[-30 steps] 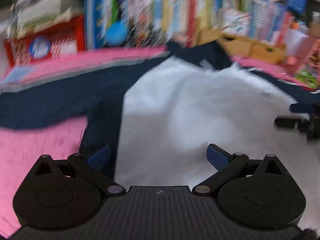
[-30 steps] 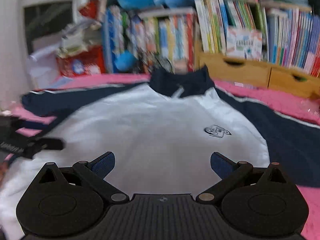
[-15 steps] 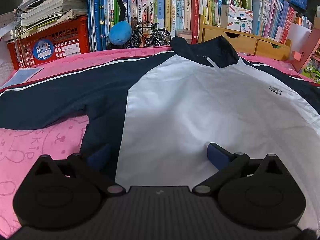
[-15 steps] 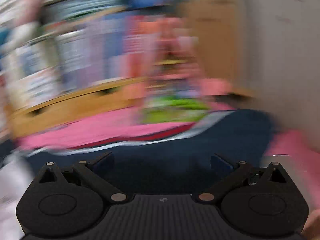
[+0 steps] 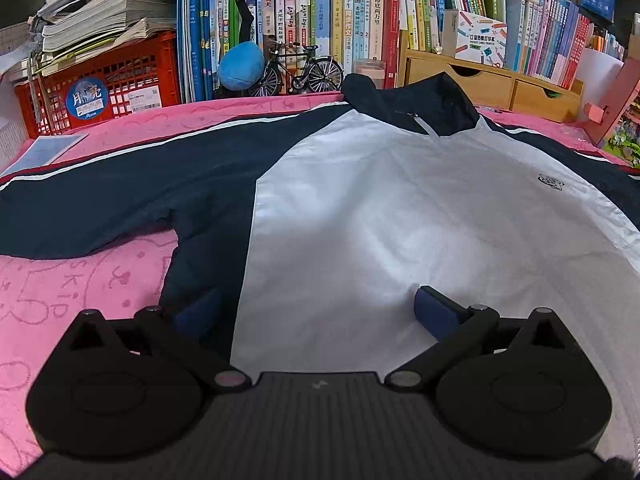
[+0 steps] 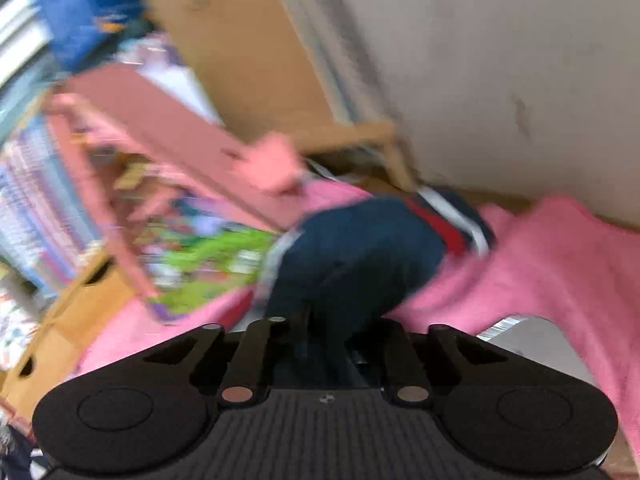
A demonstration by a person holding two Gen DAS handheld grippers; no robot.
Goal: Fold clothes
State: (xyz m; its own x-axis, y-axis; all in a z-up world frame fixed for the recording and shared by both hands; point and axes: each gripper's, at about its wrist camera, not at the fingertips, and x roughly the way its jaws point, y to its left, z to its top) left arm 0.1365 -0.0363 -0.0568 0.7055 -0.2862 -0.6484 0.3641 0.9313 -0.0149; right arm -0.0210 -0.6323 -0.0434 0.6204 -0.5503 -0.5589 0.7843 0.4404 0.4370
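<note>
A white jacket (image 5: 384,216) with navy sleeves and collar lies spread flat, front up, on a pink blanket (image 5: 72,280). My left gripper (image 5: 316,312) is open and empty, low over the jacket's lower left part, where the navy side panel meets the white. In the blurred right wrist view my right gripper (image 6: 326,340) is shut on the navy right sleeve (image 6: 360,256), whose red and white cuff (image 6: 456,228) points away from me.
Bookshelves (image 5: 360,20), a red crate (image 5: 100,80), a blue ball (image 5: 240,66) and a model bicycle (image 5: 300,70) line the far edge. Wooden drawers (image 5: 500,84) stand at back right. A wall (image 6: 500,60) and pink stand (image 6: 168,128) are near the sleeve end.
My right gripper has swung from over the jacket's chest to the right sleeve and has shut on it. My left gripper has stayed almost still and open.
</note>
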